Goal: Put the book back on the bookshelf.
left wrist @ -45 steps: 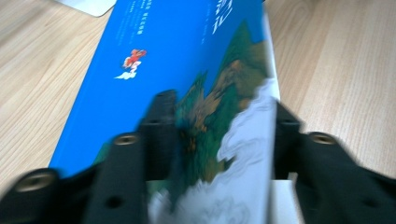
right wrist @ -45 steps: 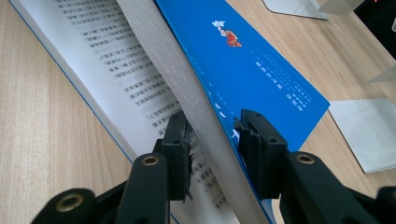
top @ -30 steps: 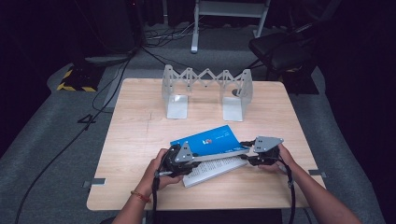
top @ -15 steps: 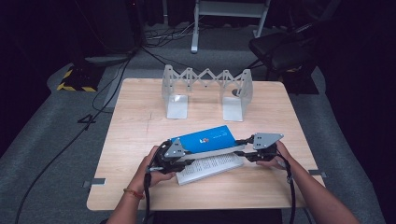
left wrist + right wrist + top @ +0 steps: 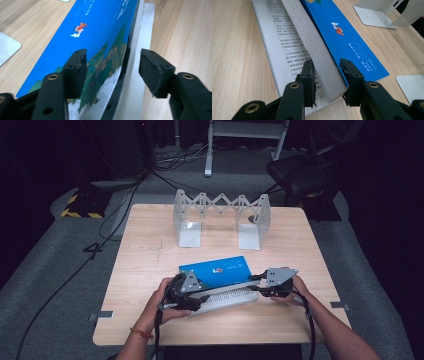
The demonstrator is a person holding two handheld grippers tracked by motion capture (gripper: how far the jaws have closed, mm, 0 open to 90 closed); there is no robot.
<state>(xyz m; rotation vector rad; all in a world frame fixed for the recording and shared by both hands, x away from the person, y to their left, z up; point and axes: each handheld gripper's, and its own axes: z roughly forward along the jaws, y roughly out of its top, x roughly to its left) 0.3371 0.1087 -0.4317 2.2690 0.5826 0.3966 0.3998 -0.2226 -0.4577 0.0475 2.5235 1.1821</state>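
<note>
My left gripper (image 5: 192,296) has just been opening: its jaws stand spread on either side of the blue book (image 5: 220,272) near its spine end, the pads clear of the cover, so that end is let go. My right gripper (image 5: 260,288) has just been closing and now pinches the thick block of pages (image 5: 322,65) at the book's other end, lifted off the printed page lying flat. The book lies open on the table (image 5: 150,255), in front of the metal book rack (image 5: 220,217). I judge the right now carries the closing alone.
</note>
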